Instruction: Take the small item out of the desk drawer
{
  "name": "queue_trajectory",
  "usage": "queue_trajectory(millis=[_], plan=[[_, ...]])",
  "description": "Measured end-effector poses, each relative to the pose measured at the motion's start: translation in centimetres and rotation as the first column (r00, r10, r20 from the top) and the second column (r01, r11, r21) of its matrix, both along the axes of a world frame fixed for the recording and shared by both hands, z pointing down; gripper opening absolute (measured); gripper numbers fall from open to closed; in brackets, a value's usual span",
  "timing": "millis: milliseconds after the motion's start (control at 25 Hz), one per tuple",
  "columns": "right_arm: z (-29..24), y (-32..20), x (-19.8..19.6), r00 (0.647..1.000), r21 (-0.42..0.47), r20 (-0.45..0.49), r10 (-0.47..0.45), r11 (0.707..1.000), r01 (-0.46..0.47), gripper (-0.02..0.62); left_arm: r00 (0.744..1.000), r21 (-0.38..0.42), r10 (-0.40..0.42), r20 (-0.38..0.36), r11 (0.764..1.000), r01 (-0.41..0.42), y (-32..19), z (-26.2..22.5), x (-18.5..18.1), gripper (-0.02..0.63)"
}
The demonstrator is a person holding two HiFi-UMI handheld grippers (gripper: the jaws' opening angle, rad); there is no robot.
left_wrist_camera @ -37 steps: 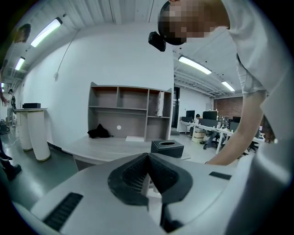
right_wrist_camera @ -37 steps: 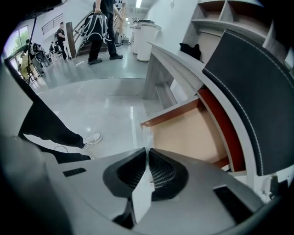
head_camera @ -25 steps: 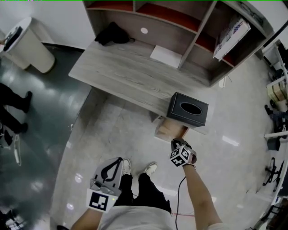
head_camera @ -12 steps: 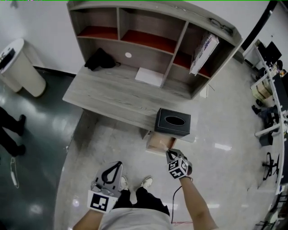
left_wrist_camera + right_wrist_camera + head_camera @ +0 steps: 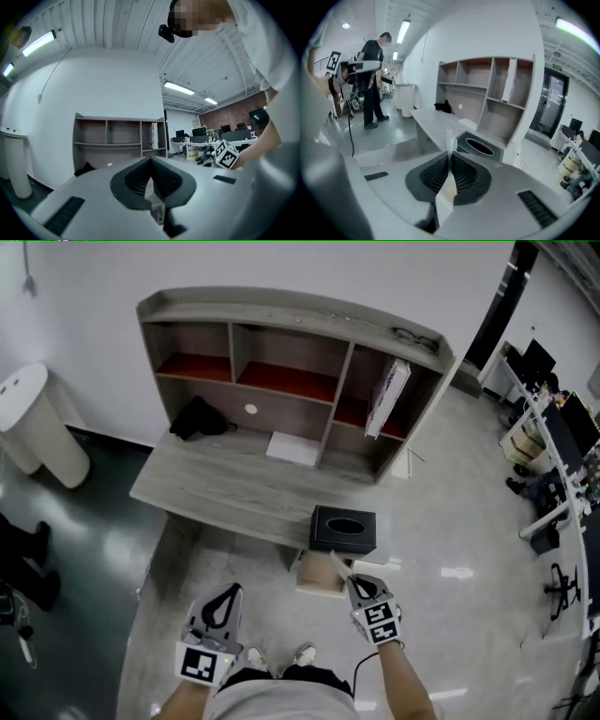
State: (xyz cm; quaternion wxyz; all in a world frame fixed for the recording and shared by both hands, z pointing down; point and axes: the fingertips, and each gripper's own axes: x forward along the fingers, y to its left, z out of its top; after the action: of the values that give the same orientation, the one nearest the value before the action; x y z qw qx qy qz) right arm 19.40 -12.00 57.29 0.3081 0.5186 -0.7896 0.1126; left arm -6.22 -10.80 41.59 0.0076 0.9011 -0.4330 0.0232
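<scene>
The grey desk point(image 5: 225, 488) carries a shelf unit and a black tissue box point(image 5: 343, 529) at its front right corner. Under that corner the wooden drawer point(image 5: 314, 576) stands pulled out. My right gripper point(image 5: 352, 580) hovers in front of the drawer, shut on a thin, flat, pale item point(image 5: 337, 563). In the right gripper view that item point(image 5: 450, 139) sticks up between the closed pads of the right gripper point(image 5: 450, 157), with the tissue box point(image 5: 480, 146) just beyond. My left gripper point(image 5: 231, 590) hangs to the left, away from the desk. In its own view the left gripper point(image 5: 151, 160) is shut and holds nothing.
A black object point(image 5: 199, 416) and a white sheet point(image 5: 292, 448) lie on the desk, and a book point(image 5: 384, 397) leans in the shelf unit. A white bin point(image 5: 37, 427) stands at the left. A person point(image 5: 372, 79) stands on the floor to the left. Office desks point(image 5: 553, 446) fill the right.
Both grippers have risen. The right one has lifted up and away from the drawer with the pale item in its jaws, and the head view now takes in the whole shelf unit.
</scene>
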Motion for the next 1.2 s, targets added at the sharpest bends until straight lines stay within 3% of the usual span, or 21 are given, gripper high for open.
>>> queue_trajectory(millis=[400,840,1200], plan=[[-14.1,0.0,-0.2,0.983,0.251,0.182,0.011,0.966,-0.057,0.028,0.999,0.104,-0.052,-0.012,0.993,0.053,-1.4,-4.9,-2.3,0.017],[-25.6,2.6,2.4,0.963,0.467,0.269,-0.001,0.875,-0.129,0.028,0.994,0.155,-0.101,-0.051,0.982,0.108,-2.2,-7.8,-3.2,0.017],[-30.6,6.9,6.1,0.953,0.559,0.295,0.065,0.798,-0.227,0.028,0.982,0.156,-0.177,-0.066,0.97,0.185,-2.1,-8.0,-5.7,0.017]])
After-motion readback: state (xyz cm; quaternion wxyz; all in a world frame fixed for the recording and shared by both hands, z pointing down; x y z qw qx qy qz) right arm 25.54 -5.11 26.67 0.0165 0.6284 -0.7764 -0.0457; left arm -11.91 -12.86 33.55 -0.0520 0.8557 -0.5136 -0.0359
